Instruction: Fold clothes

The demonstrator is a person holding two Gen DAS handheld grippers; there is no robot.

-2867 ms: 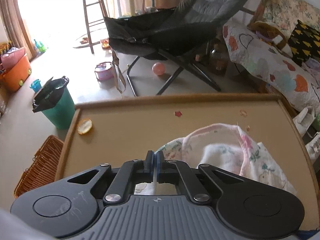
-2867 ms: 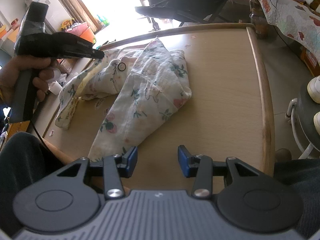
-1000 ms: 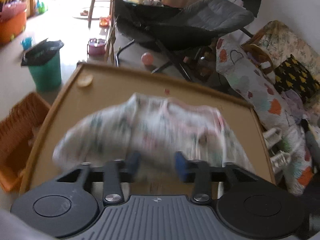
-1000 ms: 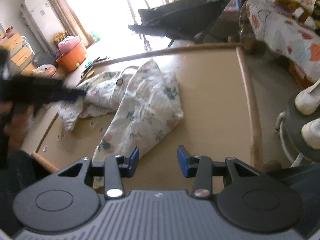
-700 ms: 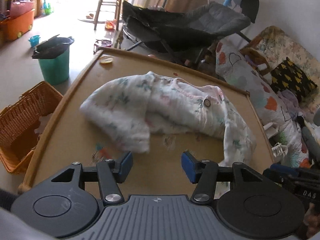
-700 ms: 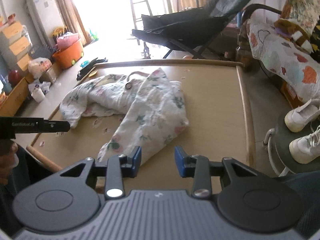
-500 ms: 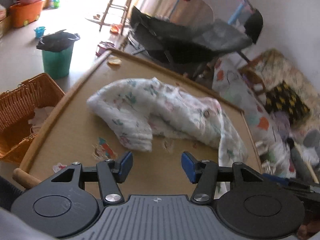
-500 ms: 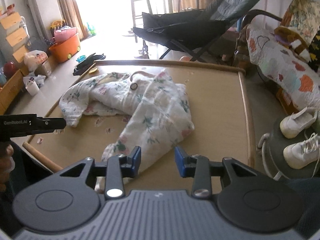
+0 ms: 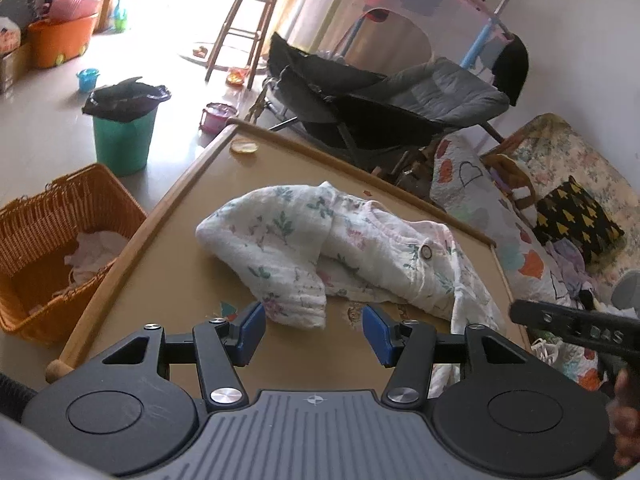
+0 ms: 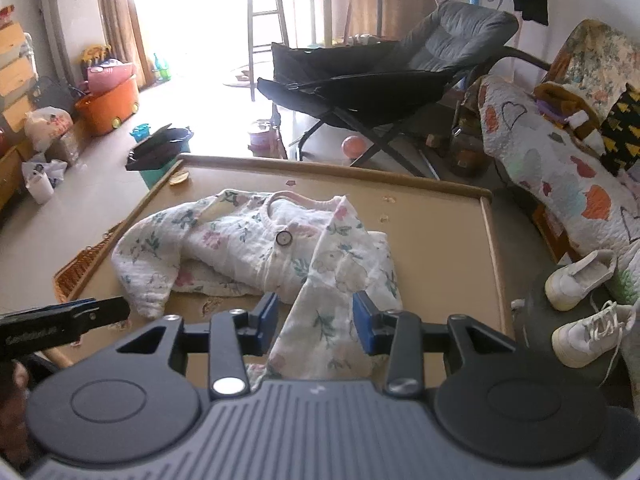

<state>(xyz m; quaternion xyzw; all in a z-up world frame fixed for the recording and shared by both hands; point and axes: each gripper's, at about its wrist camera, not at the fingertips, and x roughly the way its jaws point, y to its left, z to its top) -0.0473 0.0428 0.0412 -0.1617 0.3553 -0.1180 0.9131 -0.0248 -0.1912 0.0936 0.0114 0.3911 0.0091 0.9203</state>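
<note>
The garment [image 10: 276,248], a white floral baby top with one dark-rimmed button [image 10: 284,237], lies crumpled near the middle of the table [image 10: 440,248]. One sleeve [image 9: 280,264] is doubled across the body toward the left side; the lower body [image 10: 332,320] trails toward the near edge and appears to hang slightly over it. The neckline faces the far rim. Nothing is squared up; no clean fold is present.

The left gripper [image 9: 313,330] hovers above the near table edge with its jaws moderately apart and nothing between the pads; the sleeve cuff lies just beyond them. The right gripper [image 10: 315,322] is likewise parted. Its jaws have just been opening slightly. The trailing body cloth shows between them in the right wrist view, but the pads do not appear to press on it.

Assessment: the work is at the laying-out stage, before any fold. Both tools appear placed for a fresh grasp.

Next move, in my judgement: take the cuff with the left and the hem with the right, draw the cloth flat and symmetrical, then fold the sleeves inward.

Surroundings: a wicker basket [image 9: 48,248] holding cloth stands on the floor left of the table, a green bin [image 9: 124,136] beyond it.
</note>
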